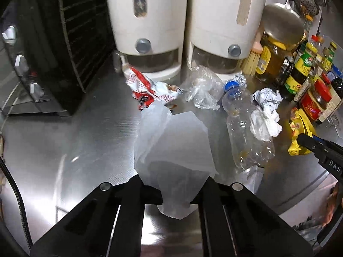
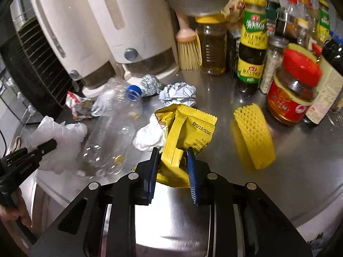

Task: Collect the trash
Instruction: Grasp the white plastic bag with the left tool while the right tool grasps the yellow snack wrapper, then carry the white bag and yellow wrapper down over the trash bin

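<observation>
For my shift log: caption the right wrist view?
Right claw shut on yellow wrapper beside clear bottle on steel counter.

Two tall white dispensers point(image 1: 148, 21) point(image 1: 225, 21) stand side by side at the back of the steel counter point(image 1: 64, 145), each with a grey knob low on its front. To their left sits a black appliance point(image 1: 42, 64) with slatted sides. To their right a pink-handled brush point(image 2: 188, 49) leans upright, just beside a jar of amber liquid point(image 2: 211, 47). Further right crowd sauce bottles — one dark with a green-yellow label point(image 2: 253, 42) — and a red-lidded jar point(image 2: 293, 90).
</observation>
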Motion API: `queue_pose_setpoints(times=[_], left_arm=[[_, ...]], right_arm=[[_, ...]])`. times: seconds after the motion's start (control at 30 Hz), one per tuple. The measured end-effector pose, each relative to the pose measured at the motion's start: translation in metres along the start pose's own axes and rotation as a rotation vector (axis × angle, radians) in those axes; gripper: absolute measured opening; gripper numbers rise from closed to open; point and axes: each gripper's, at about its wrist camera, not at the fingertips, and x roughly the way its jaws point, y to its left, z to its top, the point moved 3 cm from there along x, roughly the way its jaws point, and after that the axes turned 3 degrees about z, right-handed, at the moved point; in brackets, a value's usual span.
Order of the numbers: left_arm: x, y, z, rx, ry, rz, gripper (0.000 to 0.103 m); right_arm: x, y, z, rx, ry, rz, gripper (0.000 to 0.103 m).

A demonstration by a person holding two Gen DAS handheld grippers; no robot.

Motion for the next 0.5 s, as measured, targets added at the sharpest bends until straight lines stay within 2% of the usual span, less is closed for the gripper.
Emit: queue_pose_setpoints(times=[0.27,0.5], left_arm=[[-0.072,-0.002,-0.028,0.006,-0.065,0.009,0.004],[-0.123,-0.012,-0.076,0.015,-0.092,-0.007,0.004]], right_arm=[[-0.063,0.019,-0.02,-0.03,-0.06,0.027,0.027],[-0.105,0.031,-0.064,-0.046,-0.075,0.048,0.027]])
